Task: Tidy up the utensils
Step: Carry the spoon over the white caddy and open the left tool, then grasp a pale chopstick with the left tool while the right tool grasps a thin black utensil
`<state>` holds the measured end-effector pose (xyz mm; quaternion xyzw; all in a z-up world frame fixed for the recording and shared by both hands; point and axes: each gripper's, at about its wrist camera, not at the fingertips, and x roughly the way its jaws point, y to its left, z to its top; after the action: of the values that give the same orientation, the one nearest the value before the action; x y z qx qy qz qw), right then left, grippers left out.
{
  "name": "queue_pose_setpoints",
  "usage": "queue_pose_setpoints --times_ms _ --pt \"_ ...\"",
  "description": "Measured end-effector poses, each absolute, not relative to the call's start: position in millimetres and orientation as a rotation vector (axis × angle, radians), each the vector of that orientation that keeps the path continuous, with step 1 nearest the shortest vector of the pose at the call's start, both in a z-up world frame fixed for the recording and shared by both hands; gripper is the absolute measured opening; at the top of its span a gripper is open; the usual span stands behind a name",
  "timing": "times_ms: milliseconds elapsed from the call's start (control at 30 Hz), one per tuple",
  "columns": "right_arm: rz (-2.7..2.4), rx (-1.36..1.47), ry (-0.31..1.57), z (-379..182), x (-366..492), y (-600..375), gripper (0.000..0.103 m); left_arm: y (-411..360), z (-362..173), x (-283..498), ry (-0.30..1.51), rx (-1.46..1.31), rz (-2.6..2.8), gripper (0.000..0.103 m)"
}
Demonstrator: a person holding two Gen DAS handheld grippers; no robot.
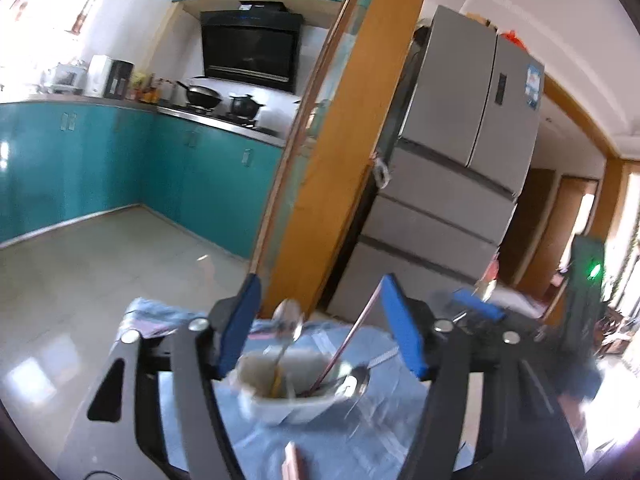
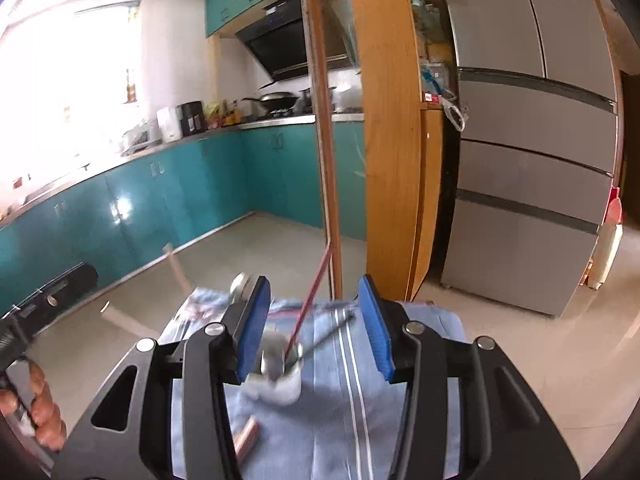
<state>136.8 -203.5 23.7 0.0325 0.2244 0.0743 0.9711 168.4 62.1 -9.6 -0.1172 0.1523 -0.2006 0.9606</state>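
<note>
Utensils: gathered for the most part in a white cup [image 1: 286, 394] standing on a blue striped cloth [image 1: 360, 436].

Contents of cup, left wrist view: one spoon [image 1: 289, 322] upright with its bowl above the rim; one thin reddish stick [image 1: 352, 338], likely a chopstick, leaning out to the right; one more spoon [image 1: 354, 384] resting low against the right side of the rim. The frame is blurred, so an exact count cannot be given.

Loose item: a copper-coloured piece [image 2: 247, 438] lying on the cloth, near the cup on the camera side; what it is cannot be told.

Left gripper [image 1: 320, 330]: jaws wide apart, empty, the cup lying between and beyond the blue pads [image 1: 240, 326].

Right gripper [image 2: 316, 328]: jaws likewise apart, holding nothing, the cup [image 2: 280, 380] just inside its left pad. A hand [image 2: 38, 404] on the other gripper's handle shows at the lower left edge of this view.

Step in hand, by judgement: late in the sorting, most pieces already standing in the cup, both grippers free.

Next move, by judgement: lower one gripper to the copper-coloured piece, close across its narrow width, lift and set it into the cup without knocking the leaning stick or tipping the cup.
</note>
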Motion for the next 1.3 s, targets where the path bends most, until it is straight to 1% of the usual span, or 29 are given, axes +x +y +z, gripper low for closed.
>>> queue_pose_setpoints --times_ms 100,133,200,233,333,400,467,633,967,1300 --pt "0.28 0.043 0.585 8.3 113.0 -206.1 0.047 67.8 -23.6 137.8 0.358 -0.15 -0.365 0.067" --pt "0.293 0.034 0.637 -3.4 108.9 -203.7 0.047 71.5 -37.7 130.8 0.398 -0.127 -0.344 0.067" --pt "0.278 0.014 0.724 -32.2 108.6 -194.7 0.047 78.7 -64.2 130.8 0.5 -0.122 -0.293 0.066" --pt "0.272 0.01 0.769 -50.4 111.9 -188.8 0.047 83.2 -86.8 134.4 0.589 -0.13 -0.246 0.066" --pt "0.268 0.058 0.916 -103.0 132.1 -173.3 0.047 84.5 -136.1 139.4 0.755 -0.131 -0.171 0.062" --pt "0.259 0.095 1.027 -141.8 147.5 -159.7 0.047 78.9 -155.5 137.9 0.82 -0.11 -0.158 0.062" --pt "0.279 0.12 1.087 -164.0 155.1 -148.7 0.047 69.7 -171.4 132.7 0.877 -0.085 -0.186 0.063" --pt "0.245 0.059 1.107 -181.7 175.7 -119.7 0.047 54.0 -195.4 122.2 0.951 -0.027 -0.215 0.063" --pt "0.177 -0.145 1.08 -185.7 183.5 -79.3 0.047 39.0 -207.2 118.8 0.998 -0.009 -0.238 0.064" --pt "0.111 -0.112 1.085 -181.6 170.8 -117.0 0.047 42.6 -210.1 126.1 1.003 0.004 -0.197 0.066"
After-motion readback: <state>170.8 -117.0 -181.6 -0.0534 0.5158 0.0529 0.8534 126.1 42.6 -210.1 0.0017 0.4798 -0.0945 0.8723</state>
